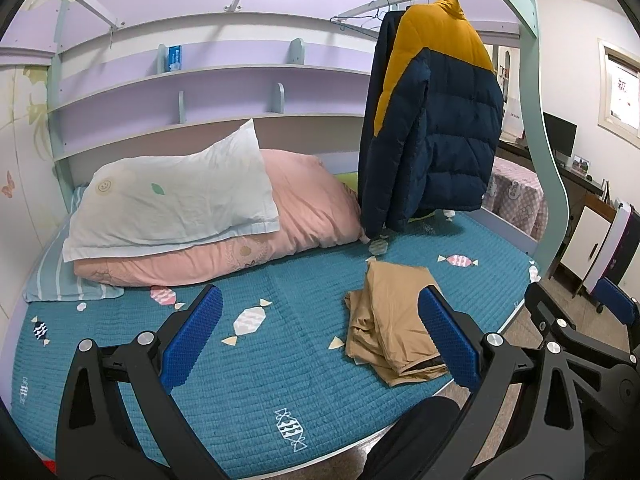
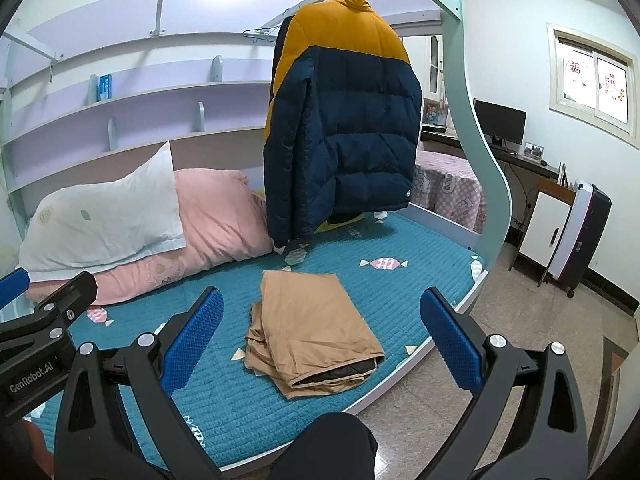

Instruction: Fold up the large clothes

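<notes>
Both pairs of tongs are closest to us, held low over the front edge of the bed. On the left tongs (image 1: 320,336) the blue pads are wide apart and hold nothing. The right tongs (image 2: 322,336) are wide apart too, and empty.

Just past them lies a tan, soft piece of clothing (image 2: 312,332), already folded into a flat stack. It sits on the teal quilted bed cover with candy pictures (image 2: 420,248), near the front edge and toward the right end of the bed. It looks done, though one dark lining edge peeks out at its near corner.

Farther back, along the far edge, a white pillow (image 1: 172,196) rests on a pink folded quilt (image 1: 308,208).

Behind those, a big puffy jacket, navy blue with a yellow top (image 2: 344,128), hangs from a rail above the bed. My guess is this one gets folded next.

It is thick and slippery-looking, so it could slide out of the tongs when lifted off the hanger. If it drops, it could land on the tan stack and mess it up. The hanger could also catch on the rail.
</notes>
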